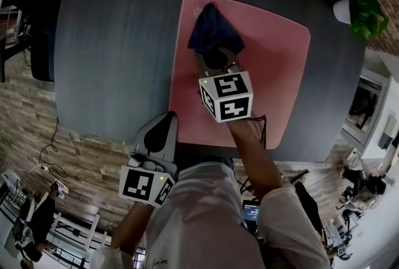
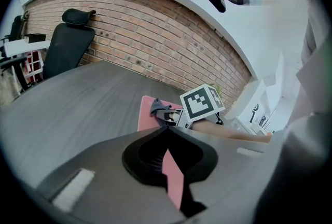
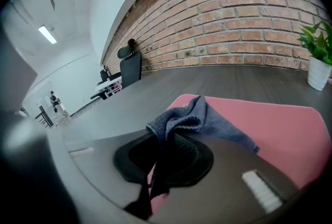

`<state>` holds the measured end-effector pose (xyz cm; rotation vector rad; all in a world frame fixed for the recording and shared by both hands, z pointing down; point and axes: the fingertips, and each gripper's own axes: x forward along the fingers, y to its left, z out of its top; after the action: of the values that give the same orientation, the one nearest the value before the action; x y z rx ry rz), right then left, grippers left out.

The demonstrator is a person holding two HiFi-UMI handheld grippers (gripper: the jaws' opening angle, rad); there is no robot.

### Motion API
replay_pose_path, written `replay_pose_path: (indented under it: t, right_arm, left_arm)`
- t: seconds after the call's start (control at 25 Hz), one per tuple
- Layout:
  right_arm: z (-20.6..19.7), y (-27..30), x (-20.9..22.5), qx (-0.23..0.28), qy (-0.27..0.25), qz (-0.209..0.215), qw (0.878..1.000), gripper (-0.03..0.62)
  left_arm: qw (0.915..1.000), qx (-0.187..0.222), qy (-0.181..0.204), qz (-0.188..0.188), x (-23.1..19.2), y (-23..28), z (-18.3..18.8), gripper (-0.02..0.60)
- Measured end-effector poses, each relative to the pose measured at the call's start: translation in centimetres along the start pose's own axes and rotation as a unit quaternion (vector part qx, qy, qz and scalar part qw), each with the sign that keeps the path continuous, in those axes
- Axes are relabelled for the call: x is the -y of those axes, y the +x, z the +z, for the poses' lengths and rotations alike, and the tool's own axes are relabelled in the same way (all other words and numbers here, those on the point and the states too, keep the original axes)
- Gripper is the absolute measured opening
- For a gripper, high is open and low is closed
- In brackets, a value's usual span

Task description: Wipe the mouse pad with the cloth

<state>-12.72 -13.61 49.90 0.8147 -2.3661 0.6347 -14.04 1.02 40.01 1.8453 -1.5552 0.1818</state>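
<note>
Blue cloth [image 3: 199,119], bunched at the far left corner of the mouse pad [image 1: 274,62], is pinched in my right gripper [image 3: 161,137] for dragging; my left gripper [image 2: 168,132], jaws together and empty, waits off its near left corner.

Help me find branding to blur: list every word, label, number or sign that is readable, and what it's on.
None can be read.
mouse pad: small white logo at one corner, too small to read.
left gripper and right gripper cubes: square marker patterns, no letters.
shirt: tiny script print, blurred.
white boxes: dark marks, unreadable.
</note>
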Motion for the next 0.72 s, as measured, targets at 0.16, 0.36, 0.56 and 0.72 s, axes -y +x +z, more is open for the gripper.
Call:
replay_pose_path:
  t: [0.16, 0.36, 0.56, 0.72]
  right_arm:
    - [-0.3, 0.2, -1.3, -0.003, -0.005, 0.010, 1.000, 0.031]
    - [-0.9, 0.2, -2.4, -0.007, -0.006, 0.019, 1.000, 0.031]
    - [-1.3, 0.1, -3.1, -0.012, -0.010, 0.025, 1.000, 0.031]
    - [-1.8, -0.2, -3.5, -0.016, -0.012, 0.029, 0.999, 0.031]
  left_arm:
    - [1.0000, 0.003, -0.004, 0.005, -0.5, -0.7, -0.4, 0.015]
    - [1.0000, 0.005, -0.005, 0.005, -0.5, -1.4, -0.9, 0.014]
    - [0.9999, 0.006, -0.006, 0.006, -0.6, -1.8, -1.1, 0.015]
    - [0.9999, 0.008, -0.006, 0.007, -0.5, -2.2, -1.1, 0.015]
